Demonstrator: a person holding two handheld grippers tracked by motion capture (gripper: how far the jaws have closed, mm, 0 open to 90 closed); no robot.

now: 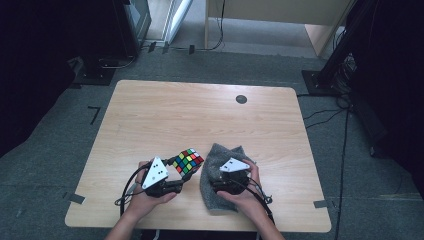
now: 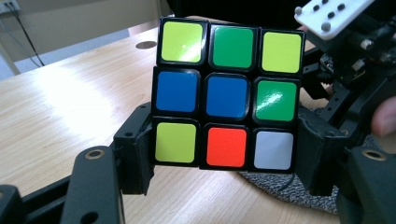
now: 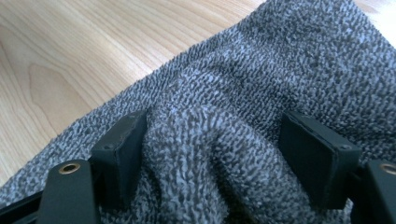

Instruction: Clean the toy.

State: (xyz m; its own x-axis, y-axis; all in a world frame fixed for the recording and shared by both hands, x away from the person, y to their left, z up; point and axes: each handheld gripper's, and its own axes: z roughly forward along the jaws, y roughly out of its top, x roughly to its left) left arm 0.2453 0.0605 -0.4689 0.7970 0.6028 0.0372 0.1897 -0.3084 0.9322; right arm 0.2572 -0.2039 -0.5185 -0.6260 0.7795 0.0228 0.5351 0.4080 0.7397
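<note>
Between the jaws of the left gripper (image 2: 224,158) sits a puzzle cube (image 2: 227,93), clamped at its bottom row: one black pad presses the side next to a lime-yellow tile, the other the side next to a white tile. The face turned toward the jaws shows lime, green and lime on top, blue, blue and green in the middle, lime, orange and white below. The cube rises above the jaws, clear of the bench (image 2: 70,107).

The right gripper (image 3: 224,154) has its jaws spread wide and pushed down into a grey knitted cloth (image 3: 280,70). A soft ridge of the cloth bulges up between the two pads; the left pad touches it, the right pad stands a little apart, so nothing is pinched. The cloth spreads beyond both jaws across the pale wooden bench.

From above, the two grippers are side by side near the bench's front edge, the cube just beside the cloth.
</note>
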